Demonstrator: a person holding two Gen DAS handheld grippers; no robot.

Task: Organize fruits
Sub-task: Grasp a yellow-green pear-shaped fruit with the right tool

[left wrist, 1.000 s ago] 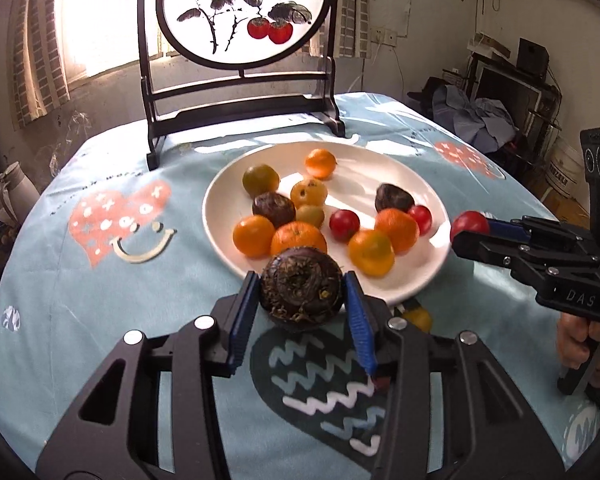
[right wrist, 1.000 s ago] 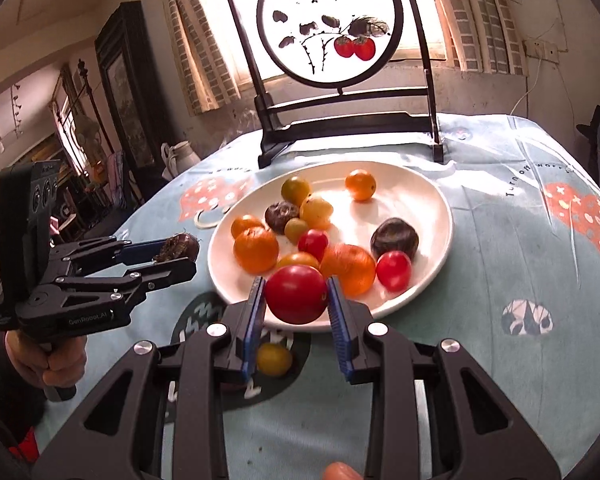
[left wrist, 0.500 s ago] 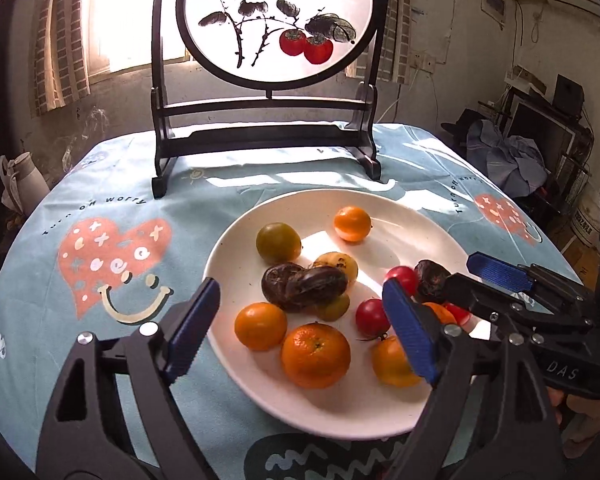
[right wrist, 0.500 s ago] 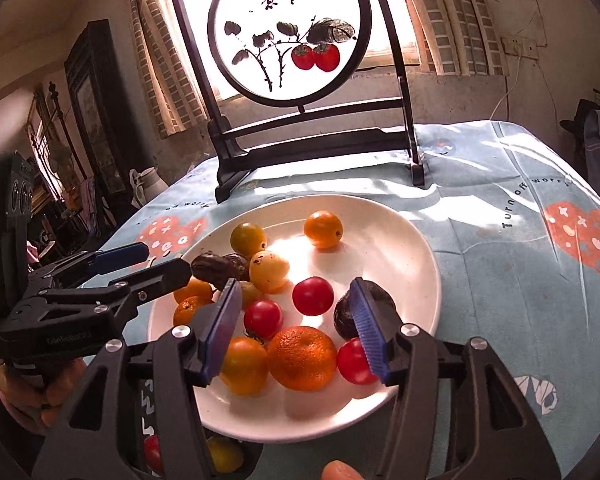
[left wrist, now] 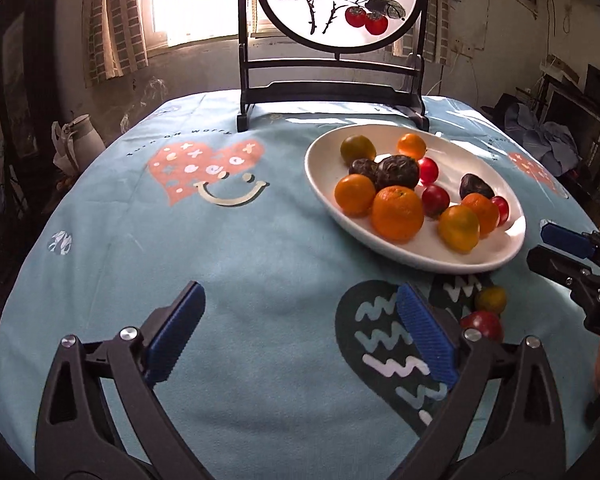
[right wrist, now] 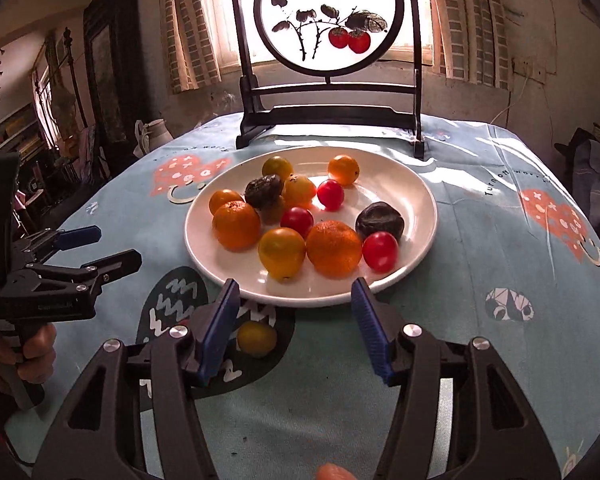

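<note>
A white plate (left wrist: pixel 314 160) (right wrist: pixel 420 200) holds several oranges, red and yellow tomatoes and dark wrinkled fruits, one (left wrist: pixel 396 172) near its middle. On the cloth before the plate lie a yellow tomato (right wrist: pixel 256 338) (left wrist: pixel 490 300) and a red tomato (left wrist: pixel 482 324). My left gripper (left wrist: pixel 300 316) (right wrist: pixel 108 248) hovers over bare cloth left of the plate, its jaws opening wide with nothing between them. My right gripper (right wrist: pixel 294 296) (left wrist: pixel 540 248) stands open and empty at the plate's front rim.
A dark wooden stand with a round painted screen (left wrist: pixel 332 92) (right wrist: pixel 328 116) stands behind the plate. The blue printed tablecloth (left wrist: pixel 220 240) covers a round table. A white jug (left wrist: pixel 76 140) sits beyond the left edge. A hand (right wrist: pixel 32 352) grips the left tool's handle.
The left gripper let the dark fruit go onto the plate, the right let its red tomato go there. Both opened and drew back; the left also moved leftward.
</note>
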